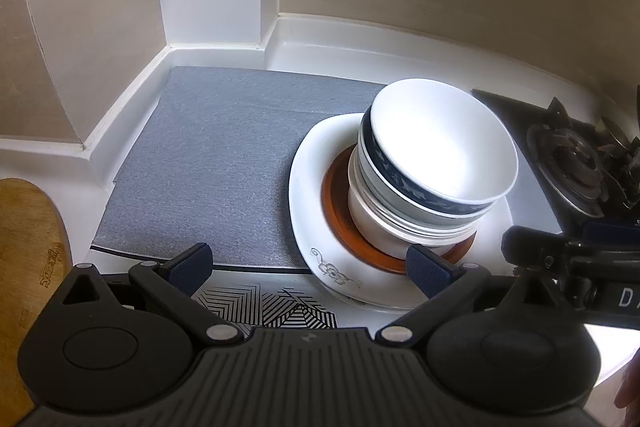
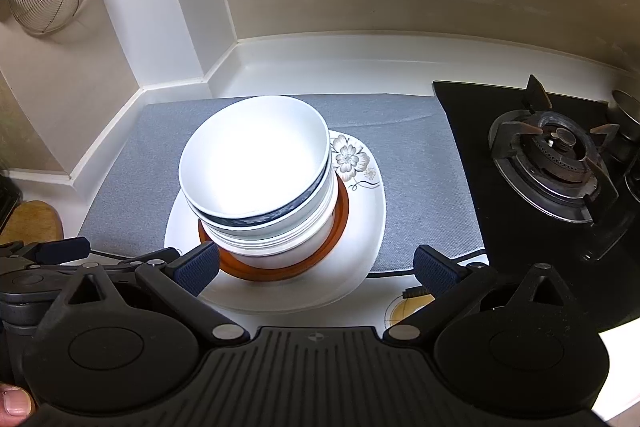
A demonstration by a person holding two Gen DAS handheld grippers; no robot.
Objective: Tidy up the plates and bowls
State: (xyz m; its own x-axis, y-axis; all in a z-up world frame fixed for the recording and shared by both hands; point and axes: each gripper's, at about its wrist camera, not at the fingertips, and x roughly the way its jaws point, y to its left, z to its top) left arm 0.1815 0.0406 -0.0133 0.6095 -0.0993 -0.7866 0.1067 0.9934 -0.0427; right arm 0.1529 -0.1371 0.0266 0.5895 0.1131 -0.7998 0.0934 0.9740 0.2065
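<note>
A stack of bowls (image 2: 260,183) stood mouths-up, leaning slightly, on an orange saucer (image 2: 340,223) atop a white floral plate (image 2: 360,227), which lay flat on the grey mat (image 1: 208,155) on the worktop (image 2: 320,67) beside the gas burner (image 2: 556,155). The left hand-held gripper (image 1: 310,267) and right hand-held gripper (image 2: 316,267) both had fingers spread apart, gripping nothing.

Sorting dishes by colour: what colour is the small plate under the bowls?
Orange-brown small plate; right wrist view shows it best.
</note>
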